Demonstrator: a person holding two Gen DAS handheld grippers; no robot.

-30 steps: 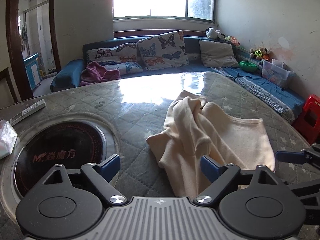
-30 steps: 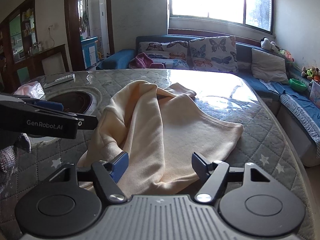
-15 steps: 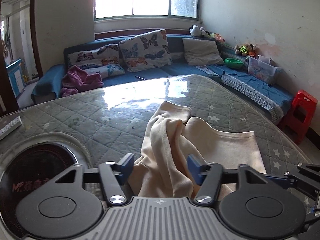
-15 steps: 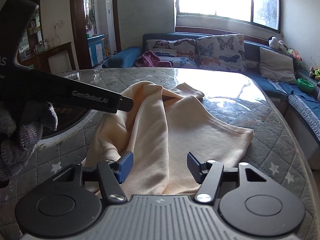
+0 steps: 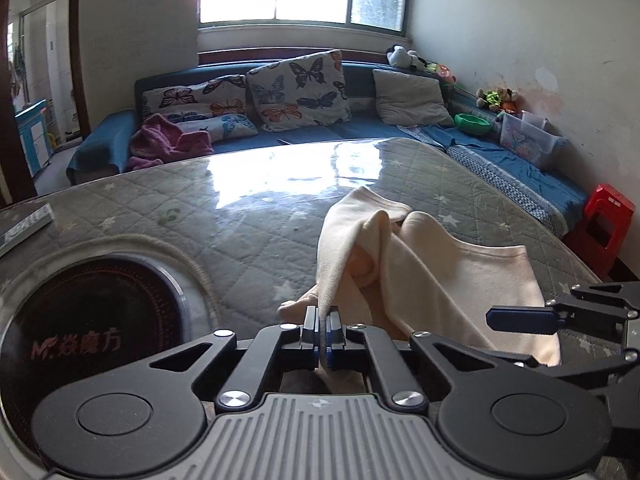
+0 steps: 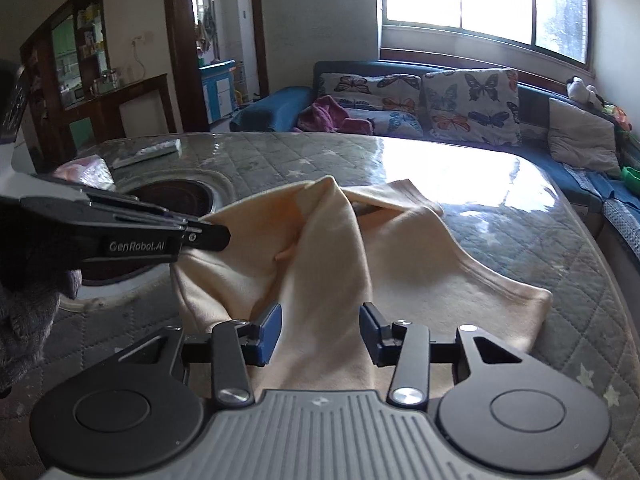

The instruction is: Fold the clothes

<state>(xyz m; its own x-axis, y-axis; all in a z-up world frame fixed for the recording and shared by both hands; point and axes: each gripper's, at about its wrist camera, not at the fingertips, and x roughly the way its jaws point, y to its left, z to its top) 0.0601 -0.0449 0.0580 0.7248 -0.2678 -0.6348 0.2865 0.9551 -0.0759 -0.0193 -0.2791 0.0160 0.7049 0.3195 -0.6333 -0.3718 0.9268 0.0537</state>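
Observation:
A cream-coloured garment point(image 5: 448, 276) lies crumpled on the quilted table point(image 5: 248, 220), with one ridge of cloth lifted. My left gripper point(image 5: 322, 334) is shut on the near edge of that ridge; cloth runs up out of its blue pads. In the right wrist view the same garment point(image 6: 420, 276) spreads ahead, and the left gripper point(image 6: 208, 234) pinches its left edge. My right gripper point(image 6: 320, 336) is open, its blue pads either side of a raised fold of the garment, not pressing it. The right gripper's finger point(image 5: 524, 318) shows at the right of the left wrist view.
A round dark hob point(image 5: 96, 332) is set into the table on the left. A remote point(image 6: 148, 151) and a pink packet point(image 6: 80, 170) lie at the far left. A blue sofa point(image 5: 320, 128) with butterfly cushions runs behind; a red stool point(image 5: 604, 220) stands right.
My left gripper has gone from open to shut on the garment's edge and lifted it. My right gripper has narrowed around a fold and moved closer to the cloth.

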